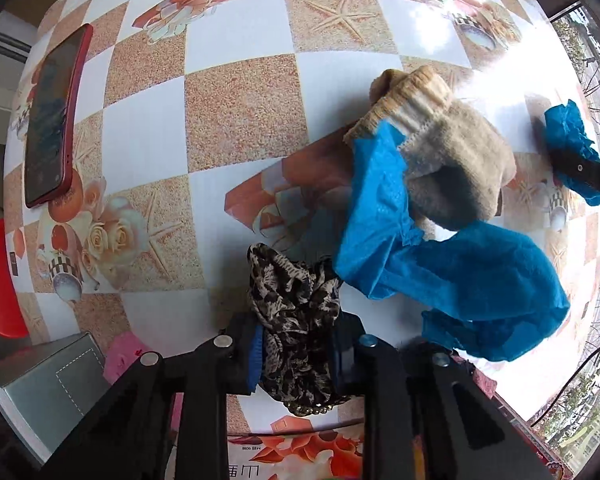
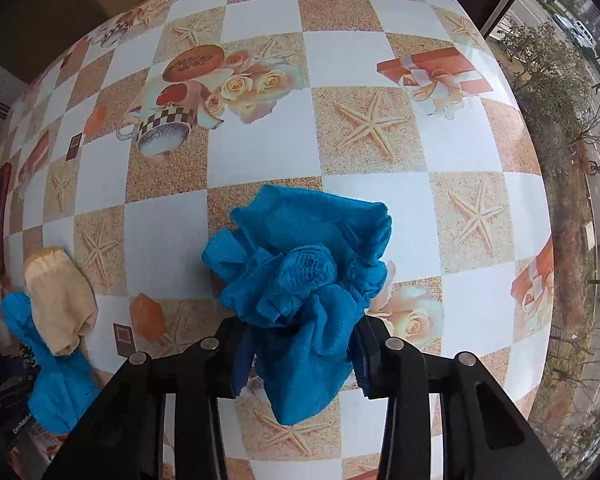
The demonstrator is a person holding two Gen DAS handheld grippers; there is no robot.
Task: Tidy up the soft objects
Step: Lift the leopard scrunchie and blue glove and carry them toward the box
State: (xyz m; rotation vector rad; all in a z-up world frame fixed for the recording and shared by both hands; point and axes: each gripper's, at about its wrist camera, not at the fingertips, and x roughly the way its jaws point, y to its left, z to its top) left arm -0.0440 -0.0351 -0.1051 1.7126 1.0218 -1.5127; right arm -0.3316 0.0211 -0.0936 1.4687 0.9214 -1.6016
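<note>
My left claw (image 1: 296, 350) is clamped on a black-and-cream patterned cloth (image 1: 294, 316), which bunches up between the two fingers and spills out in front of them, over the checked table (image 1: 148, 152). Just beyond that cloth, a long blue cover (image 1: 452, 272) lies crumpled on the table, and a beige sock (image 1: 444, 156) rests on top of its far end. Further out past the sock, my right claw's finger shows at the edge of the view with a second blue cover (image 1: 568, 132) around it. Well away from the sock on the other side, a red-cased phone (image 1: 50, 120) lies flat near the table's edge. A grey box (image 1: 52, 384) and something pink (image 1: 122, 356) sit close beside the left claw.

My right claw (image 2: 300, 354) is closed on that second blue cover (image 2: 300, 280), a scrunched bundle hanging between the fingers above the table (image 2: 260, 148). Off to its side, the sock (image 2: 58, 300) lies on the long blue cover (image 2: 48, 364).
</note>
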